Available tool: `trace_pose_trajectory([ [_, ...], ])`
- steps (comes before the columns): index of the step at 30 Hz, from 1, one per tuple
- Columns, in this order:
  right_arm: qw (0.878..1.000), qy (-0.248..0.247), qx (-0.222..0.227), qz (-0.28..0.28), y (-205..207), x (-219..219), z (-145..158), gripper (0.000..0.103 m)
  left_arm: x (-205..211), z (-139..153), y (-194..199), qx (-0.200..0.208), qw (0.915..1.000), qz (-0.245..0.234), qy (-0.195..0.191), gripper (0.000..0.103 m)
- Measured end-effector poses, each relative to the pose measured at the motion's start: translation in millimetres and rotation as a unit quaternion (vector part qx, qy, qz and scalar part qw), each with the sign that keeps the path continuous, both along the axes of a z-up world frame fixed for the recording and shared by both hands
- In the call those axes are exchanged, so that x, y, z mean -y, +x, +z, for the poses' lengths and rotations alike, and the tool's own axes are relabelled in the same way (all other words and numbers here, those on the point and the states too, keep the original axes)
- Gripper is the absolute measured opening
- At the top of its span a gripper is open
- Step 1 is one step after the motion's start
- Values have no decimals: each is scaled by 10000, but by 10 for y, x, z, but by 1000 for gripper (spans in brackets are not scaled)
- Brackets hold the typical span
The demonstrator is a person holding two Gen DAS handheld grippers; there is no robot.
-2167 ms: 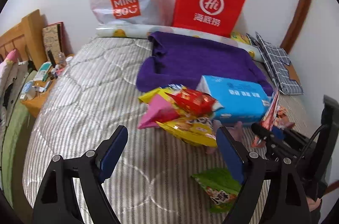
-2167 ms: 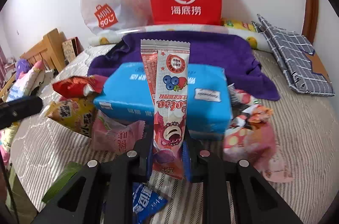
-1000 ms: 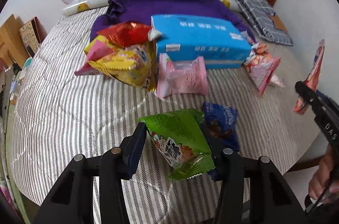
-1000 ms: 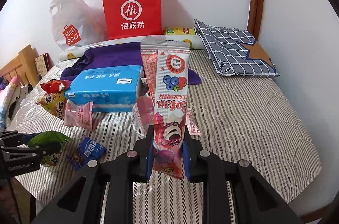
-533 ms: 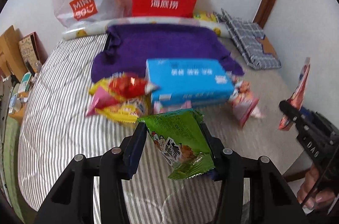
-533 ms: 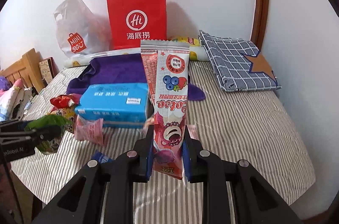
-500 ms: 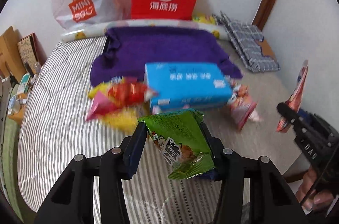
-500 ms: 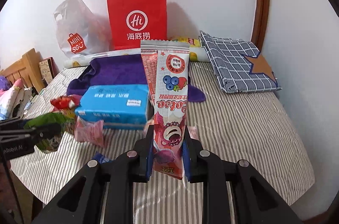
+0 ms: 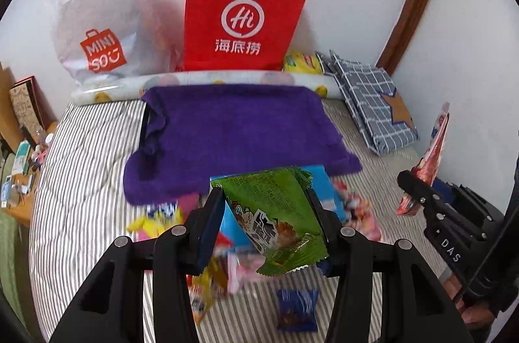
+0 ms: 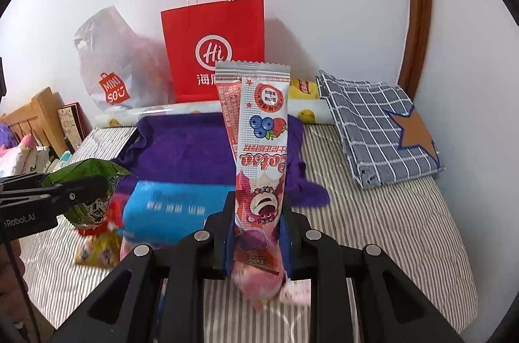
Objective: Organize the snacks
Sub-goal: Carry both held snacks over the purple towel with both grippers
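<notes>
Bag I see at the wall (image 9: 243, 18): red, white logo and white handles
Plastic bag (image 9: 97, 18): pale grey, orange-red logo
Towel (image 9: 233, 129): deep purple
Bedcover (image 10: 389, 229): grey and white stripes
Folded cloth (image 10: 373, 122): grey-blue, white grid, brown star
Packet in my left gripper (image 9: 275, 213): green, cartoon print
Stick packet in my right gripper (image 10: 259, 148): pink and silver, berries printed
Tissue pack (image 10: 172, 210): bright blue

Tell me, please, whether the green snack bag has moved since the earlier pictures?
Yes. The green snack bag, then lying on the striped bedcover, is now lifted clear in the left gripper.
</notes>
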State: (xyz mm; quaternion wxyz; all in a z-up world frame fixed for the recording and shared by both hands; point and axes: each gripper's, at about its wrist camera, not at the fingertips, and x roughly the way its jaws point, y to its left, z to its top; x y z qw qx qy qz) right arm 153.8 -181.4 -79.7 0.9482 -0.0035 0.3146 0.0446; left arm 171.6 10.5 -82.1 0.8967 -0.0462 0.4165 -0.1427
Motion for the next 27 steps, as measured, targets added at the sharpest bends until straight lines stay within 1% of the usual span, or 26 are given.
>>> trace_pose_trajectory([
  [4,10000,-13,-24,8,213,-45,-2,22,-44,3,232,-18,10000,9,-64,48],
  [12,9998,-112,-138,24,494,-100,-97,22,-159,-38,557,-74,9998,99,-176,47],
  [15,9998,-125,-161,11,579,-114,-119,22,-220,-51,639,-91,9996,119,-235,47],
  [20,9998,-114,-161,-5,690,-132,-126,22,-304,-81,771,-105,9995,206,-225,46],
  [27,9998,-159,-147,-16,856,-157,-119,22,-402,-74,914,-34,9992,222,-316,46],
])
